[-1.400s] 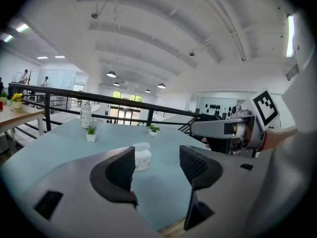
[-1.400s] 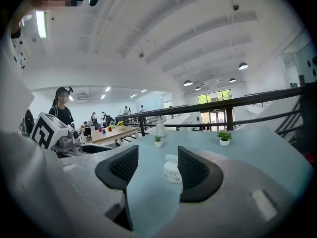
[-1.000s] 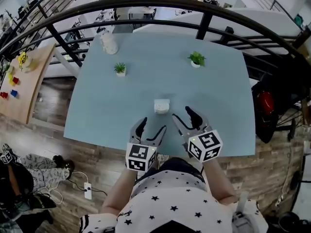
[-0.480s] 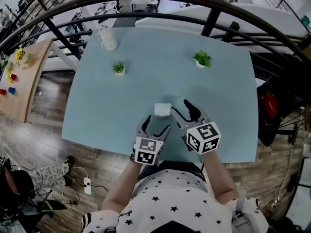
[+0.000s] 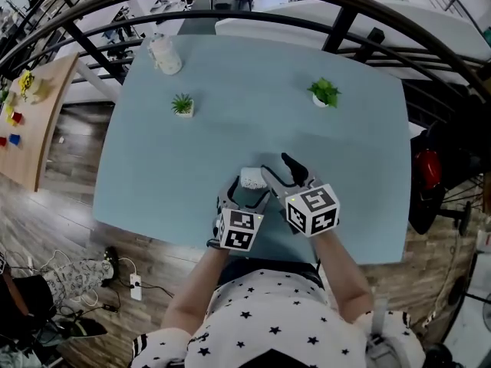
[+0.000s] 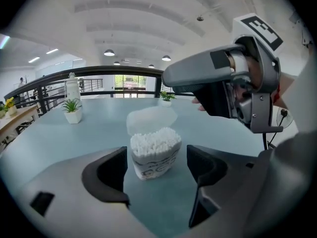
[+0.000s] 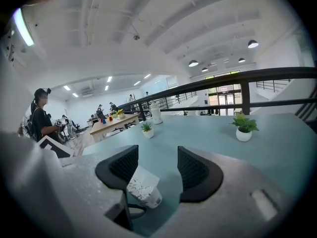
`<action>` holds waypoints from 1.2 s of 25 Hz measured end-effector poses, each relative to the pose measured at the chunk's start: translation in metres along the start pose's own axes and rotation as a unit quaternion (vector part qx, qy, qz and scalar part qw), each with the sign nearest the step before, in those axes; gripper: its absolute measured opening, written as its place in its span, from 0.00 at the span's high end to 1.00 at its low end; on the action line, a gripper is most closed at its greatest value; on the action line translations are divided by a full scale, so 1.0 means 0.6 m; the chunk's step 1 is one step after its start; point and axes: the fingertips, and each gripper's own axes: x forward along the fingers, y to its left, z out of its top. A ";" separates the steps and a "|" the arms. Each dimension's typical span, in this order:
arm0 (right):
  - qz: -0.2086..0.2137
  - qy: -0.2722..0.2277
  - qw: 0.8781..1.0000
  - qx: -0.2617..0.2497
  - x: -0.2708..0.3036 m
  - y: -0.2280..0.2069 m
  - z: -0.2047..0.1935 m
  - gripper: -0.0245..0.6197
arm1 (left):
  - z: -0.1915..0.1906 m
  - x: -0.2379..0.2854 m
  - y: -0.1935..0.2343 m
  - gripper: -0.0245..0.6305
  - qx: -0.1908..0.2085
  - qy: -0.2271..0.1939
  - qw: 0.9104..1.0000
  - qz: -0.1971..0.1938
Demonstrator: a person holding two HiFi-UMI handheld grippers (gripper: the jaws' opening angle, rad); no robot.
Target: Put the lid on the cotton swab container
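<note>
A small clear cotton swab container [image 5: 252, 178] stands near the table's front edge, packed with white swabs [image 6: 154, 142]. Its translucent lid [image 6: 151, 119] is tipped up behind the opening. My left gripper [image 5: 244, 195] is open and its jaws have just been opening. In the left gripper view the container [image 6: 152, 163] stands in the gap at the tips of the left gripper [image 6: 154, 162], and the pads do not touch it. My right gripper [image 5: 278, 171] is open, just right of the container. In the right gripper view the container [image 7: 144, 191] sits low, by the left jaw of the right gripper [image 7: 158, 168].
Two small potted plants [image 5: 182, 105] [image 5: 324, 93] stand further back on the blue table [image 5: 353, 167]. A white bottle [image 5: 163, 54] is at the far left corner. A black railing [image 5: 337, 29] runs behind the table. A wooden table with toys [image 5: 23, 113] is at left.
Both grippers have moved forward and down over the table's front edge, up to the container. The left now brackets it and the right sits close on its right side.
</note>
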 end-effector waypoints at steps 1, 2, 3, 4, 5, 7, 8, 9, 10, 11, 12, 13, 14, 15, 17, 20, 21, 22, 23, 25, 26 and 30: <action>0.002 0.004 1.000 -0.001 0.005 -0.002 -0.002 0.60 | 0.000 0.006 0.002 0.42 0.001 0.001 1.000 0.003; 0.003 0.008 1.000 -0.001 0.010 -0.004 -0.004 0.60 | 0.000 0.011 0.003 0.42 0.003 0.002 1.000 0.005; 0.004 0.011 1.000 -0.001 0.015 -0.006 -0.007 0.60 | 0.000 0.015 0.005 0.42 0.006 0.002 1.000 0.008; 0.005 0.014 1.000 0.001 0.019 -0.007 -0.009 0.60 | -0.001 0.018 0.006 0.42 0.009 0.003 1.000 0.012; 0.006 0.016 1.000 0.003 0.022 -0.008 -0.010 0.60 | -0.002 0.021 0.007 0.42 0.011 0.004 1.000 0.016; 0.010 0.019 1.000 0.006 0.029 -0.010 -0.013 0.60 | -0.007 0.026 0.009 0.42 0.014 0.007 1.000 0.027; 0.012 0.021 1.000 0.006 0.032 -0.010 -0.015 0.60 | -0.010 0.029 0.010 0.42 0.015 0.009 0.999 0.033; 0.015 0.024 1.000 0.006 0.035 -0.010 -0.016 0.60 | -0.012 0.031 0.011 0.42 0.016 0.011 0.999 0.036; 0.018 0.027 0.999 0.004 0.039 -0.010 -0.017 0.60 | -0.015 0.033 0.012 0.43 0.016 0.013 0.999 0.039; 0.020 0.030 0.999 0.003 0.042 -0.010 -0.019 0.60 | -0.017 0.035 0.013 0.43 0.016 0.015 0.999 0.040; 0.021 0.033 0.999 0.002 0.044 -0.010 -0.021 0.60 | -0.019 0.036 0.013 0.44 0.016 0.016 0.999 0.040; 0.022 0.036 0.999 0.001 0.046 -0.010 -0.024 0.60 | -0.020 0.036 0.013 0.44 0.017 0.016 0.999 0.041; 0.022 0.039 0.999 0.000 0.048 -0.011 -0.027 0.60 | -0.021 0.036 0.013 0.44 0.017 0.017 0.999 0.042; 0.023 0.042 0.999 0.000 0.049 -0.011 -0.030 0.60 | -0.022 0.036 0.013 0.44 0.017 0.018 0.999 0.042; 0.026 0.049 0.998 -0.003 0.050 -0.009 -0.036 0.60 | -0.023 0.036 0.013 0.44 0.017 0.019 0.999 0.043; 0.034 0.059 0.998 -0.010 0.049 0.000 -0.045 0.60 | -0.022 0.036 0.014 0.45 0.016 0.019 0.999 0.045; 0.037 0.063 0.997 -0.013 0.049 0.003 -0.049 0.60 | -0.022 0.036 0.014 0.45 0.016 0.019 0.999 0.046; 0.039 0.066 0.997 -0.016 0.049 0.005 -0.052 0.60 | -0.022 0.036 0.014 0.45 0.015 0.019 0.999 0.046; 0.041 0.069 0.997 -0.018 0.049 0.007 -0.056 0.60 | -0.023 0.036 0.014 0.45 0.015 0.019 0.999 0.046; 0.044 0.073 0.996 -0.021 0.050 0.009 -0.060 0.60 | -0.022 0.036 0.014 0.45 0.015 0.019 0.999 0.046; 0.044 0.074 0.996 -0.021 0.050 0.010 -0.062 0.60 | -0.022 0.036 0.014 0.45 0.014 0.019 0.999 0.046; 0.049 0.080 0.995 -0.023 0.050 0.011 -0.070 0.60 | -0.023 0.037 0.015 0.45 0.011 0.019 0.999 0.049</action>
